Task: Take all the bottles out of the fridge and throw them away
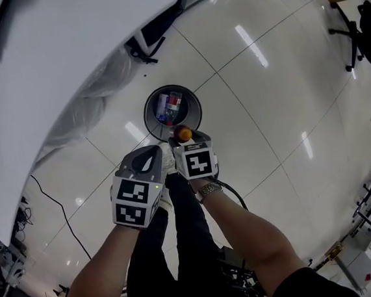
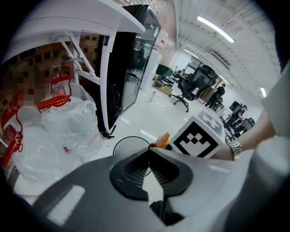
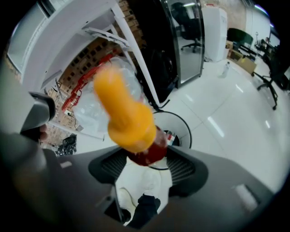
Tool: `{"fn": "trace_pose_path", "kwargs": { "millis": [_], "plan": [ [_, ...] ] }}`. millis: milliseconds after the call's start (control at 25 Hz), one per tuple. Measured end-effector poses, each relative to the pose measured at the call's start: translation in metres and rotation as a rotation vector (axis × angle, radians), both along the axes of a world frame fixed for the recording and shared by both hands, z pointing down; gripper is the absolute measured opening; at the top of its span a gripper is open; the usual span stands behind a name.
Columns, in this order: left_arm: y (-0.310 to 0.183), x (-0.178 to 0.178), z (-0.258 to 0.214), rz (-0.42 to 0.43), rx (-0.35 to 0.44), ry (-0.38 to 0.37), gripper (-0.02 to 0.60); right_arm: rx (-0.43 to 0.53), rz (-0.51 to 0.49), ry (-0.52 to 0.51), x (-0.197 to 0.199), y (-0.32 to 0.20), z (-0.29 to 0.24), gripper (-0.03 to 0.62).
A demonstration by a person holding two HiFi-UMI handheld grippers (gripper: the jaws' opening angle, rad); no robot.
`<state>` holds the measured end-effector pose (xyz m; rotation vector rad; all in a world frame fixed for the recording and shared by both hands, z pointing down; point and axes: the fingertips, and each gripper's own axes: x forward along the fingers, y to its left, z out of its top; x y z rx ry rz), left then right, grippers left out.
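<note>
An orange bottle (image 3: 129,118), dark red at its near end and blurred, sits by that red end between the pads of the right gripper (image 3: 147,159). It hangs just above the near rim of the round bin (image 1: 199,110) on the floor. Other bottles (image 1: 168,107) lie inside the bin, one with a red and white label.

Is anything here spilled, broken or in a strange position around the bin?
Nothing stands out. The floor around the round bin shows no spill, the bin stands upright with bottles inside, and the orange bottle is gripped between the fingers of the right gripper near it.
</note>
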<state>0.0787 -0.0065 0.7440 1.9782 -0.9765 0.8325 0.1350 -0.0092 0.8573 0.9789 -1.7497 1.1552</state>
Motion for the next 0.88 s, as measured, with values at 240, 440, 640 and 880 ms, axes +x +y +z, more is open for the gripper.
{"fn": "trace_pose_path", "kwargs": {
  "millis": [240, 440, 640, 880],
  "plan": [
    [0.001, -0.006, 0.000, -0.013, -0.006, -0.007, 0.003, 0.008, -0.017, -0.017, -0.006, 0.003, -0.004, 0.273],
    [-0.003, -0.007, -0.011, -0.021, 0.009, -0.007, 0.003, 0.011, -0.030, -0.028, -0.010, 0.004, -0.015, 0.268],
    [-0.002, -0.012, -0.020, -0.038, 0.018, -0.014, 0.003, 0.019, -0.041, -0.033, -0.010, 0.006, -0.027, 0.262],
    [0.000, -0.016, -0.040, -0.058, 0.042, -0.020, 0.003, 0.033, -0.054, -0.035, -0.009, 0.009, -0.048, 0.262]
  ]
}}
